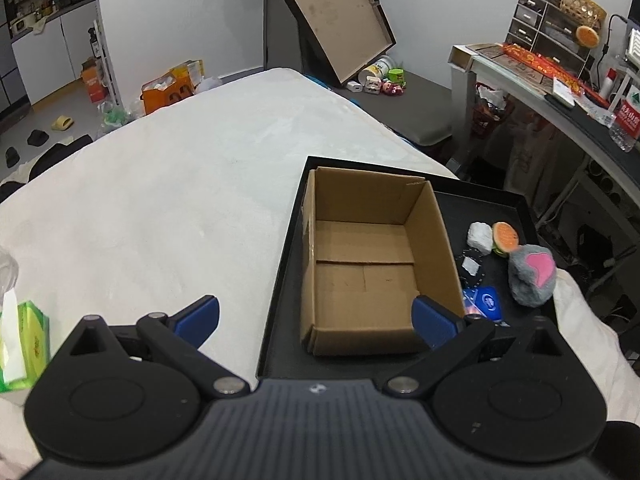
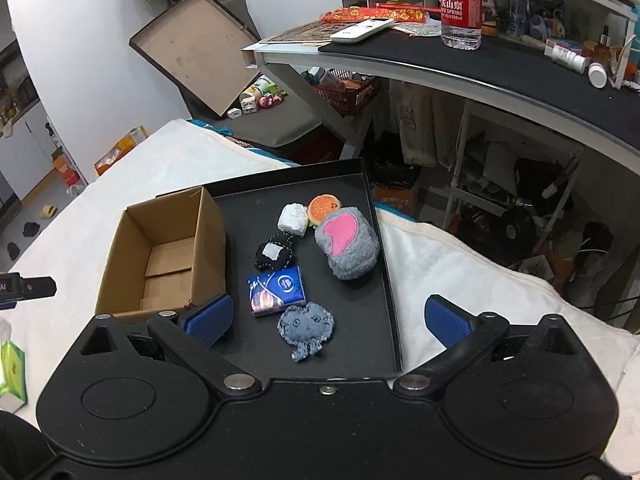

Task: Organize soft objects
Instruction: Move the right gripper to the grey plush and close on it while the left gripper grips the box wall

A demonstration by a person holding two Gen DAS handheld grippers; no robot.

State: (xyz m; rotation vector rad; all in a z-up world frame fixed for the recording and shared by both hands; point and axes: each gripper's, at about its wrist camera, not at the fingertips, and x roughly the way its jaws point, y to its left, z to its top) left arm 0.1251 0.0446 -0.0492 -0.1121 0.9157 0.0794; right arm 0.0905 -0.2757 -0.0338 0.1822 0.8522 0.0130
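Six soft things lie loose on the black tray (image 2: 394, 320), to the right of an open cardboard box (image 2: 160, 256) that stands in the tray's left part: a white wad (image 2: 294, 219), a burger plush (image 2: 323, 208) touching it, a grey plush (image 2: 347, 243) with a pink patch, a black pouch (image 2: 273, 255), a blue tissue pack (image 2: 277, 289) and a denim cat (image 2: 306, 326) nearest the camera. The tray rests on a white bed (image 1: 180, 184). The right gripper (image 2: 329, 316) hangs above the tray's near end with its fingers spread wide, holding nothing. The left gripper (image 1: 316, 316) is likewise wide apart and holds nothing, one finger over the bed, the other over the box's near right corner. A green tissue box (image 1: 24, 344) sits at far left.
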